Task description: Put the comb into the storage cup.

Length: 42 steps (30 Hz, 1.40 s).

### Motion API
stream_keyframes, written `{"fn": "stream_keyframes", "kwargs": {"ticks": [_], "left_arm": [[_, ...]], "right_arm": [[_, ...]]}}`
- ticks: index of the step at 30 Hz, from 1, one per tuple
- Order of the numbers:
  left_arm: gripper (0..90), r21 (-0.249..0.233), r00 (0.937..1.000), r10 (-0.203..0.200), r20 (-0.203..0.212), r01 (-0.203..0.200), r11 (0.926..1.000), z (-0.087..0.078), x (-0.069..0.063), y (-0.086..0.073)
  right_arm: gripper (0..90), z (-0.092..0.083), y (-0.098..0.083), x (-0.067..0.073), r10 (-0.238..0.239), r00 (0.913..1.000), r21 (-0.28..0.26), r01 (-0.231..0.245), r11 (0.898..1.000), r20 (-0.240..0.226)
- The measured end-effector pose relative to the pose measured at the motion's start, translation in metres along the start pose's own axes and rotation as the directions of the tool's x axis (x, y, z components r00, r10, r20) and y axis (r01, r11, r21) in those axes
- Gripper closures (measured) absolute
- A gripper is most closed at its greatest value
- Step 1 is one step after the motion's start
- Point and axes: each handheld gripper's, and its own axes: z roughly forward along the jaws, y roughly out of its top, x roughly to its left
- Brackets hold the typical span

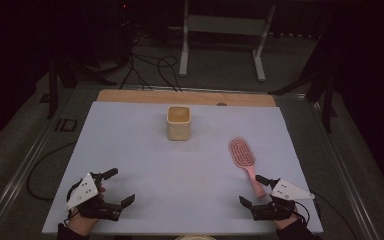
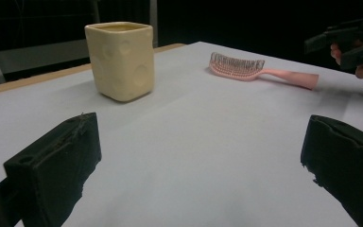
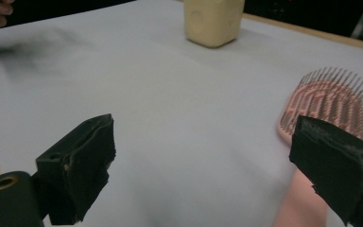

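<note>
Nearby, cup (image 1: 179, 123) beyond pink hairbrush (image 1: 243, 157)

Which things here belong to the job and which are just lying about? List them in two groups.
In the job: pink hairbrush, bristles up, its handle by the open right gripper; cream cup, upright on the white table; open left gripper.

Lying about: cables and the metal frame on the floor beyond.

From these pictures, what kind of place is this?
Probably a lab recording station, not a home: a bare white table in a dark room, loose cables on the floor behind it, and a metal stand.
</note>
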Motion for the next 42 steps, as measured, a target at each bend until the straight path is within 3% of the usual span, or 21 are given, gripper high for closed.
{"fn": "stream_keyframes", "kwargs": {"ticks": [8,17,24,31,32,42], "left_arm": [[0.1,-0.014,1.0,-0.007,0.004,0.007,0.9999,0.0,0.001,0.001],[0.1,-0.019,0.9999,-0.004,0.011,0.004,0.9998,-0.003,0.0,0.0],[0.1,-0.022,0.9999,-0.003,0.011,0.004,0.9997,-0.005,-0.001,-0.001],[0.1,-0.021,0.9999,-0.006,0.015,0.006,0.9998,-0.004,0.0,-0.001],[0.1,-0.019,0.9998,-0.006,0.017,0.006,0.9998,-0.004,0.0,-0.001],[0.1,-0.022,0.9998,-0.008,0.018,0.009,0.9997,-0.004,0.0,-0.001]], "right_arm": [[7.4,-0.001,0.001,-0.002,0.033,0.9988,0.005,-0.033,0.999,-0.035],[7.5,-0.002,0.011,0.009,-0.017,0.9966,0.039,0.02,0.999,-0.08],[7.6,-0.006,0.025,0.017,-0.021,0.9934,0.038,0.025,0.999,-0.112],[7.6,-0.009,0.038,0.024,-0.038,0.9928,0.034,0.043,0.999,-0.113],[7.7,-0.01,0.044,0.025,-0.057,0.9929,0.044,0.062,0.997,-0.105],[7.8,-0.014,0.068,0.024,-0.091,0.9932,0.044,0.094,0.995,-0.073]]}}
